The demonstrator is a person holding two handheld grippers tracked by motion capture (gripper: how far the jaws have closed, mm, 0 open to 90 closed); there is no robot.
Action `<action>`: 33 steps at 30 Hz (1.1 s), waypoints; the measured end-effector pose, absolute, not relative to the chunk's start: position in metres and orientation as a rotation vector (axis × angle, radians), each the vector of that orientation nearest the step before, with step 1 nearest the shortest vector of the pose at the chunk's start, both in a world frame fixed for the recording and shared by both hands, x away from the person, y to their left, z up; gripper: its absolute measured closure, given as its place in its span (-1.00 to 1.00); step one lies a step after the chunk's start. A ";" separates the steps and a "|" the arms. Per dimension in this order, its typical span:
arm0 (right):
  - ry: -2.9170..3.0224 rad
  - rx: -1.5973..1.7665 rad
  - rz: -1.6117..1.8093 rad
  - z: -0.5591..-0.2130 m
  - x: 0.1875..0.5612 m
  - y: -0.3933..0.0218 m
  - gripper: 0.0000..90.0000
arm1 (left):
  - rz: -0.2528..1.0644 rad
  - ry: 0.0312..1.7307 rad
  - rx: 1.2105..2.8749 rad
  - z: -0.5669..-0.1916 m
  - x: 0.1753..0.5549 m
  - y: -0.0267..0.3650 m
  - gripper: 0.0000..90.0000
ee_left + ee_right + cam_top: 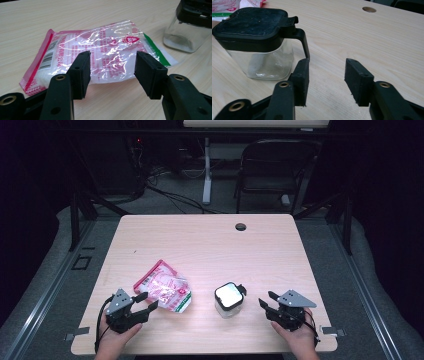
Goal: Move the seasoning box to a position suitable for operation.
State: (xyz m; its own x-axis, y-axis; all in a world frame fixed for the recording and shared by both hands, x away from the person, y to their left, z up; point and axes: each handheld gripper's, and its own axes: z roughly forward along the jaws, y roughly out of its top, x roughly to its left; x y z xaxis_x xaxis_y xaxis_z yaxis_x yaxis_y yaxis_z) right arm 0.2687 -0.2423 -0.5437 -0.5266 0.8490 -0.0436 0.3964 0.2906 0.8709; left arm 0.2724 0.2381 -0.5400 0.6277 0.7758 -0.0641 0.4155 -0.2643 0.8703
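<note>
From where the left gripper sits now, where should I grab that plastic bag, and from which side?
Take the bag by its near edge, coming in low and straight ahead. It lies flat on the table, so only a thin edge offers purchase. The left gripper already faces that edge with its jaws open and nothing between them. The jar stands apart, to the bag's right.

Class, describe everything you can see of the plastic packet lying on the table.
The plastic packet is a flat, crinkled, glossy clear pouch with pink-red edges, red print, a barcode near one end and a green strip at the other. White contents show through. It lies flat on the wooden table, left of the glass jar and apart from it. The left tongs are open, pointing at it, nothing between their jaws; whether they touch it is unclear.
</note>
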 end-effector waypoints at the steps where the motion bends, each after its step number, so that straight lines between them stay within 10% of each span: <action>1: 2.058 1.107 1.171 -0.543 0.269 -0.241 0.27 | 0.477 0.952 1.893 -0.540 0.272 0.237 0.04; 33: 2.178 1.055 1.119 -0.545 0.296 -0.200 0.65 | 0.489 0.981 1.890 -0.541 0.271 0.240 0.12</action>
